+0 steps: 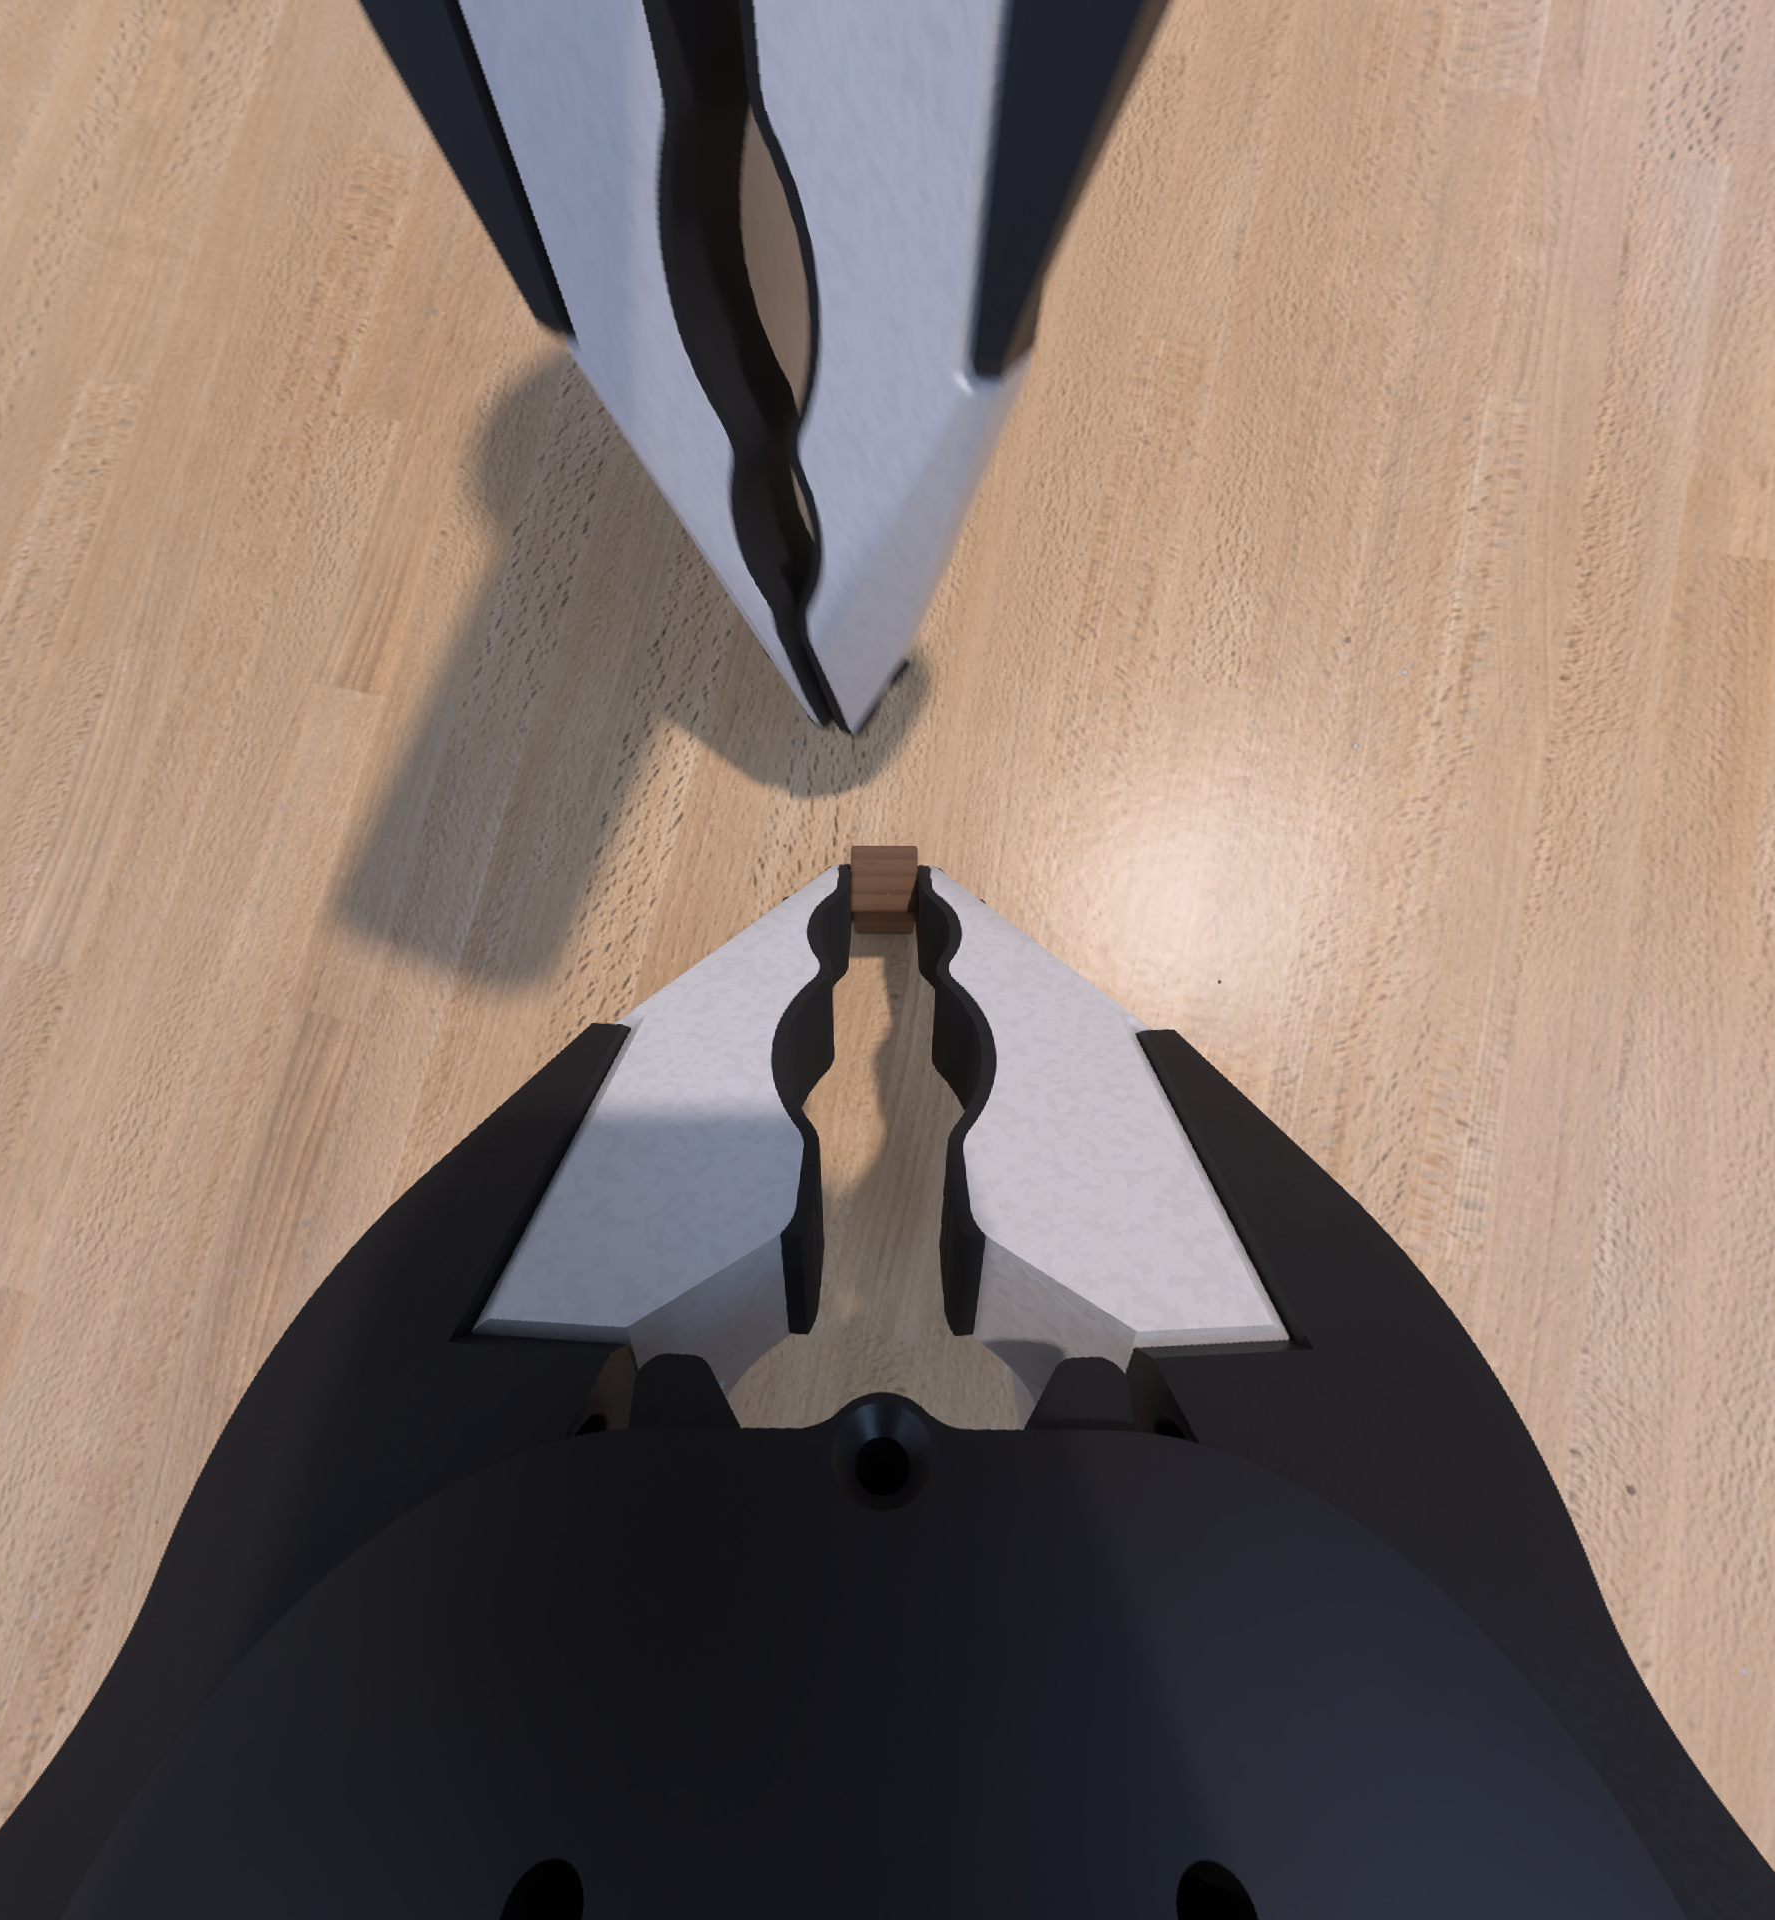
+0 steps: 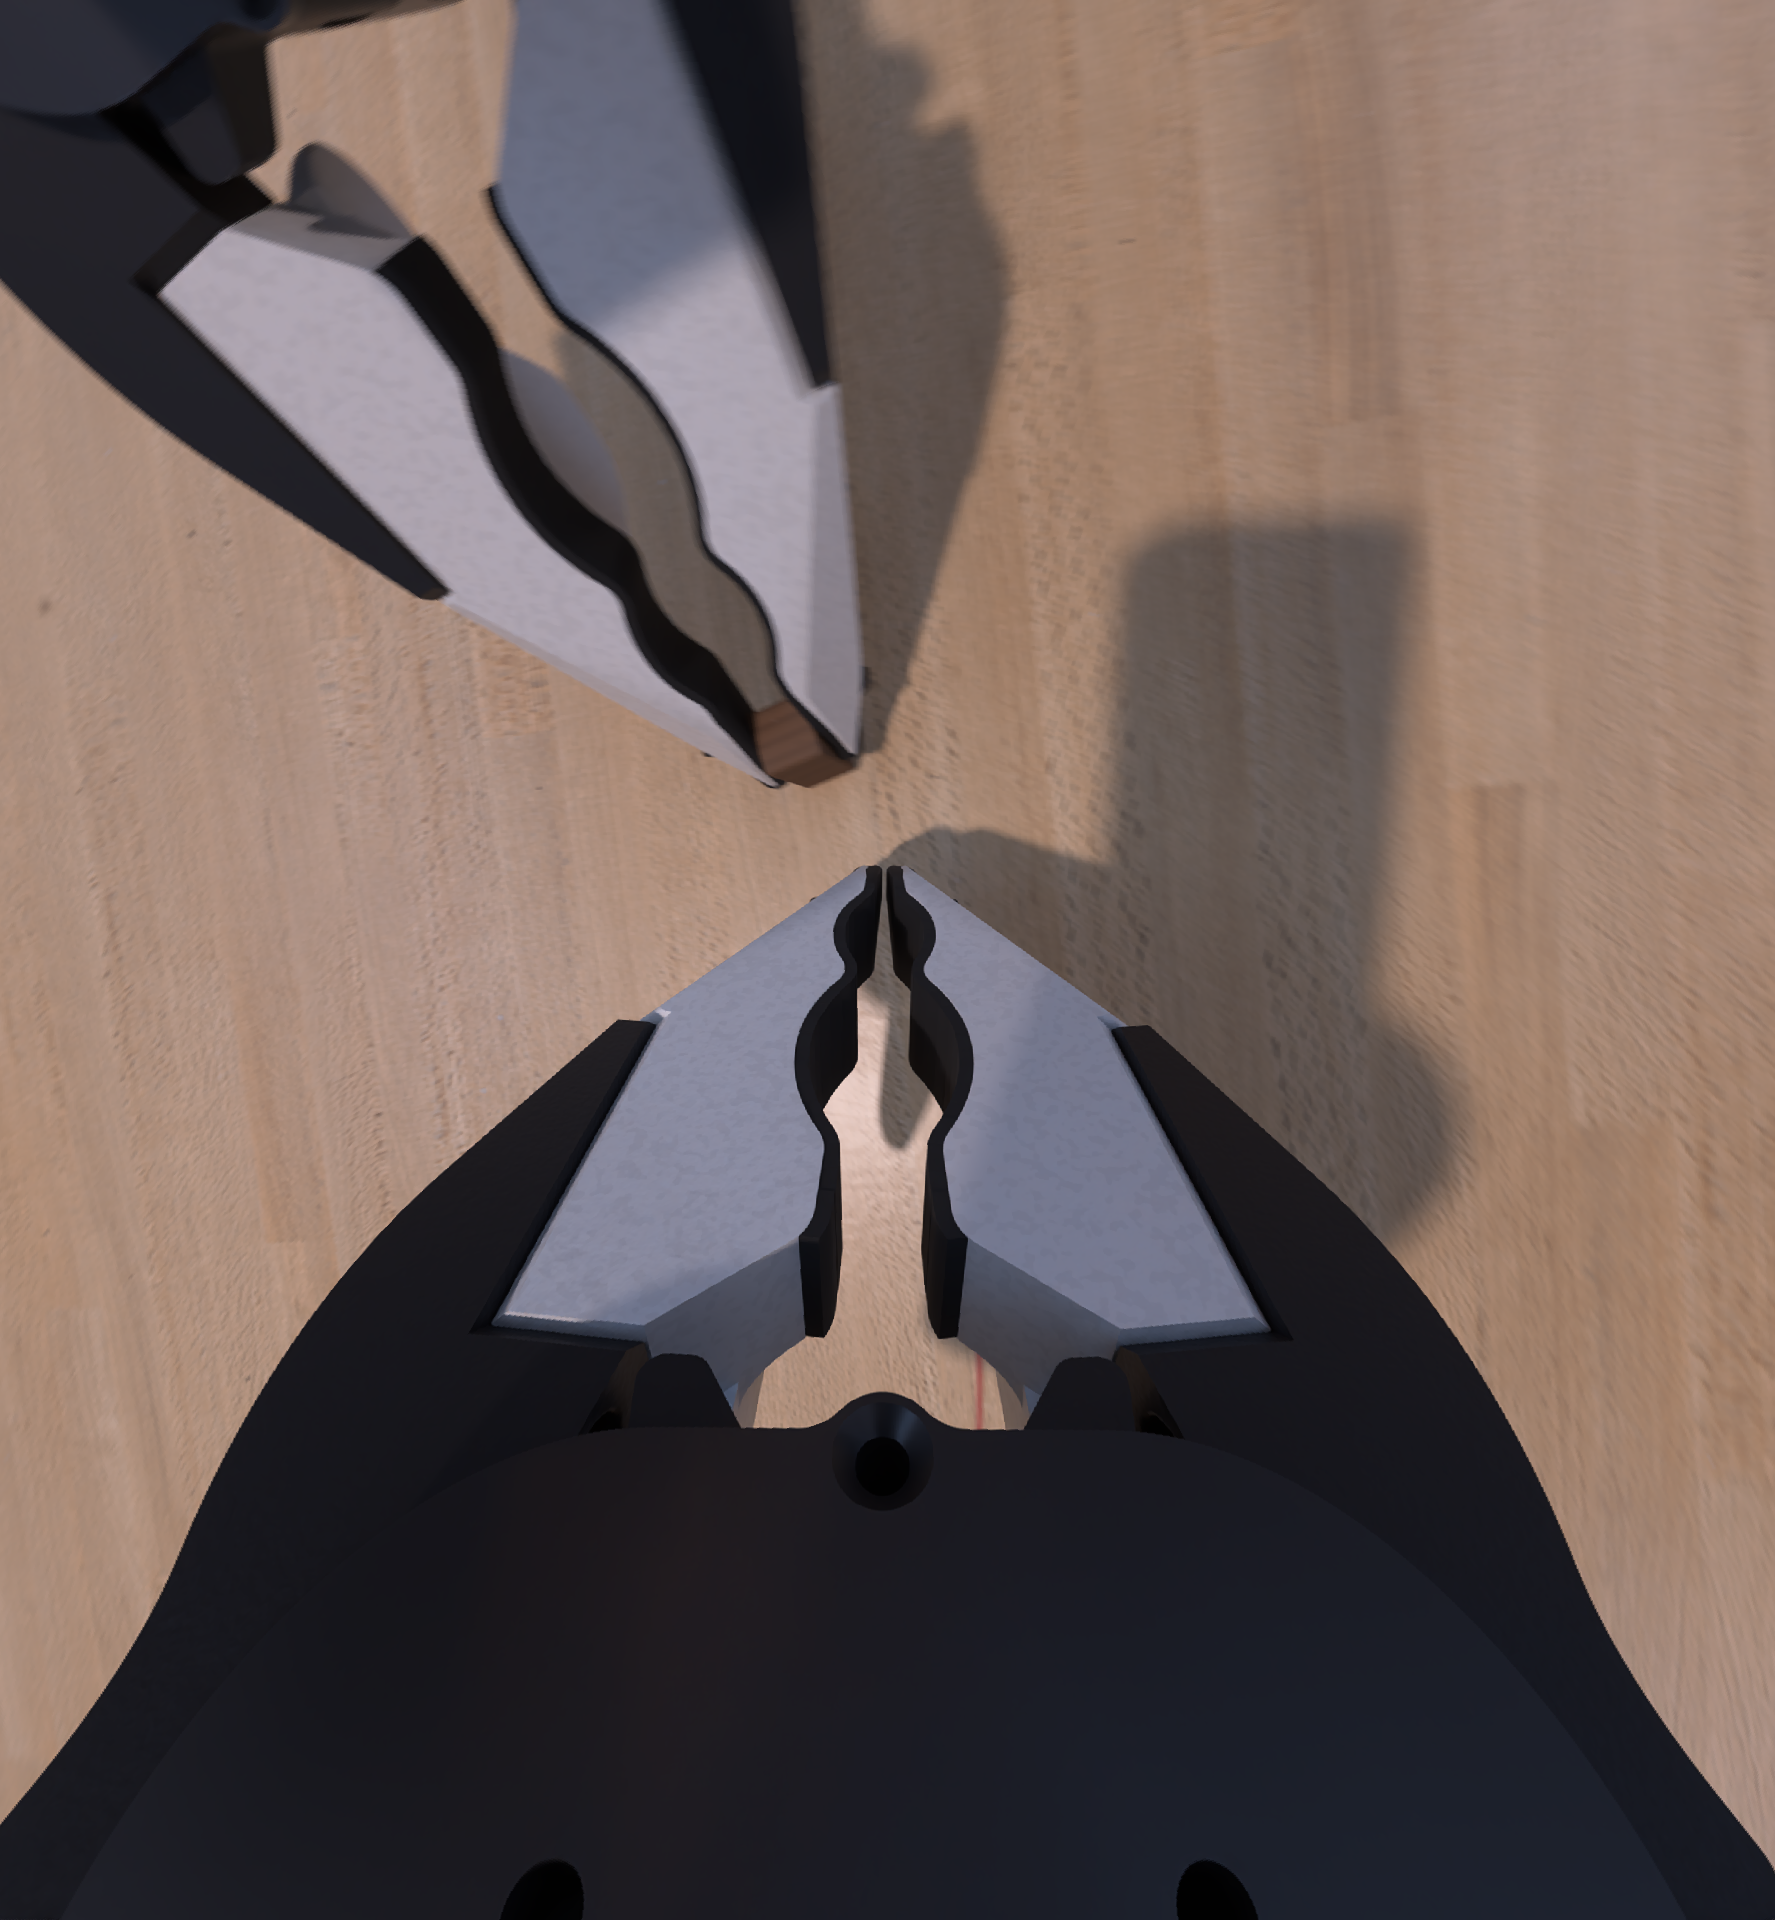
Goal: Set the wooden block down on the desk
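Note:
A small brown wooden block (image 1: 883, 889) sits pinched between the fingertips of my left gripper (image 1: 883, 883), just above the light wooden desk (image 1: 1382, 623). The right wrist view shows the same block (image 2: 798, 750) held at the left gripper's (image 2: 805, 753) tips. My right gripper (image 2: 883, 878) is shut and empty, its tips touching. It points at the left gripper from the opposite side, a short gap away. In the left wrist view the right gripper (image 1: 841, 717) comes down from the top with its tips close to the desk.
The desk (image 2: 239, 935) fills both views. Shadows of the grippers (image 1: 509, 790) lie on it beside the tips.

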Robot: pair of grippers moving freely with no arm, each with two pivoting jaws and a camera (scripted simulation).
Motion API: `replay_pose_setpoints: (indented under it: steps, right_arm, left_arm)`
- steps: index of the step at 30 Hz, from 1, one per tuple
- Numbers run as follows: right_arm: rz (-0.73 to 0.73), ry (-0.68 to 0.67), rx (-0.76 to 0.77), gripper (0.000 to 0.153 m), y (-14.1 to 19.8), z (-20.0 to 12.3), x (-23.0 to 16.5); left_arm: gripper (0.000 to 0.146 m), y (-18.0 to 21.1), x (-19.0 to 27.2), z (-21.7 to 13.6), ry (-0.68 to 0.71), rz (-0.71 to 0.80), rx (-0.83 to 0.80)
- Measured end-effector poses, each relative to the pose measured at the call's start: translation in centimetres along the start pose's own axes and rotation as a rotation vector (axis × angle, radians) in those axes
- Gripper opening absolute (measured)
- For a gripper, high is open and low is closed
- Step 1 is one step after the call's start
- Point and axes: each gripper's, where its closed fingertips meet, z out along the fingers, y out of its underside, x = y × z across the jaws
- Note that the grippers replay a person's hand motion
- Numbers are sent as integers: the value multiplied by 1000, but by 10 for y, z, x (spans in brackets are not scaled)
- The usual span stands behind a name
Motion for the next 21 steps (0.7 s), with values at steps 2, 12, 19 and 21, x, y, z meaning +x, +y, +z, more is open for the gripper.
replay_pose_setpoints:
  steps: [2,12,19,21]
  right_arm:
    - [35,55,54,6,0,-11,8]
    - [98,183,138,25,16,-47,11]
    - [19,129,437,29,-16,-71,-18]
    - [-12,95,545,31,-26,-79,-29]
  left_arm:
    - [11,1,-1,-1,-22,0,0]
    - [32,7,-12,-19,-58,-4,-30]
    - [33,-20,-10,-41,-94,-37,109]
    - [33,-36,-10,-47,-118,-56,211]
